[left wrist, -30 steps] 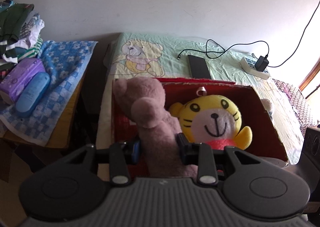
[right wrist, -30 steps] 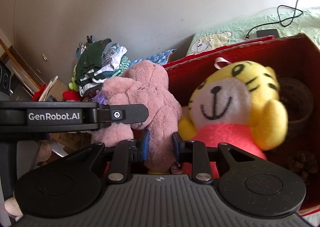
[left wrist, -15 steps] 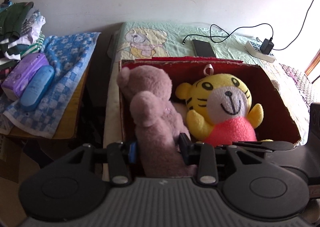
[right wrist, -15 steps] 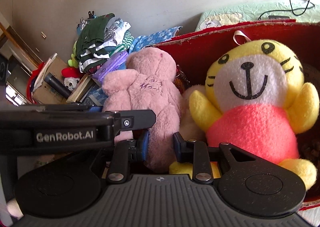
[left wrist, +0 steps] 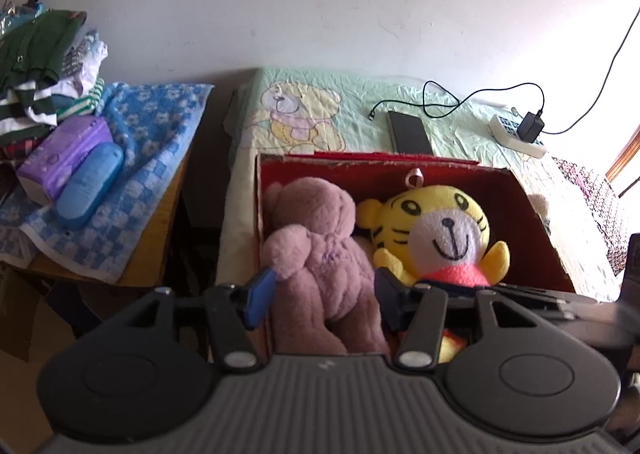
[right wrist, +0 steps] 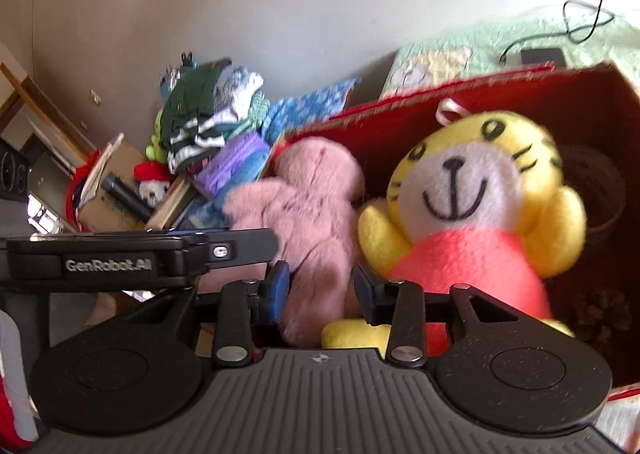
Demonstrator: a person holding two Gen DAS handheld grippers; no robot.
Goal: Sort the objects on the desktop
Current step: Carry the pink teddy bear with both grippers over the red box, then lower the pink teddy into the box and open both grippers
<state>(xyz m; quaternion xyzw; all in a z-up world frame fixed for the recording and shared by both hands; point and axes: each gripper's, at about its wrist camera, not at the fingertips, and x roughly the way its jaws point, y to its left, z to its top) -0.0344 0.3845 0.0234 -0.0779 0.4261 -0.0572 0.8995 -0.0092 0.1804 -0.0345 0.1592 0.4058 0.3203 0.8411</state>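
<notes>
A pink plush bear (left wrist: 320, 254) lies in the red cardboard box (left wrist: 516, 190), next to a yellow tiger plush (left wrist: 444, 230) in a red shirt. My left gripper (left wrist: 322, 294) straddles the bear's body; its jaws are opening and the blue pad (left wrist: 260, 294) stands just off the fur. In the right wrist view, the bear (right wrist: 304, 214) and tiger (right wrist: 476, 214) fill the box (right wrist: 400, 110). My right gripper (right wrist: 320, 290) has the bear's leg between its opening jaws, with small gaps on both sides.
Left of the box, a blue checked towel (left wrist: 132, 158) carries a purple pack (left wrist: 64, 154), a blue case (left wrist: 90, 186) and piled clothes (left wrist: 40, 66). A phone (left wrist: 408, 132), cable and power strip (left wrist: 516, 134) lie on the green quilt behind. A dark bowl (right wrist: 596, 190) sits inside the box.
Both grippers' jaws have spread apart from the pink bear, which they squeezed earlier. The bear has settled lower into the red box beside the tiger.
</notes>
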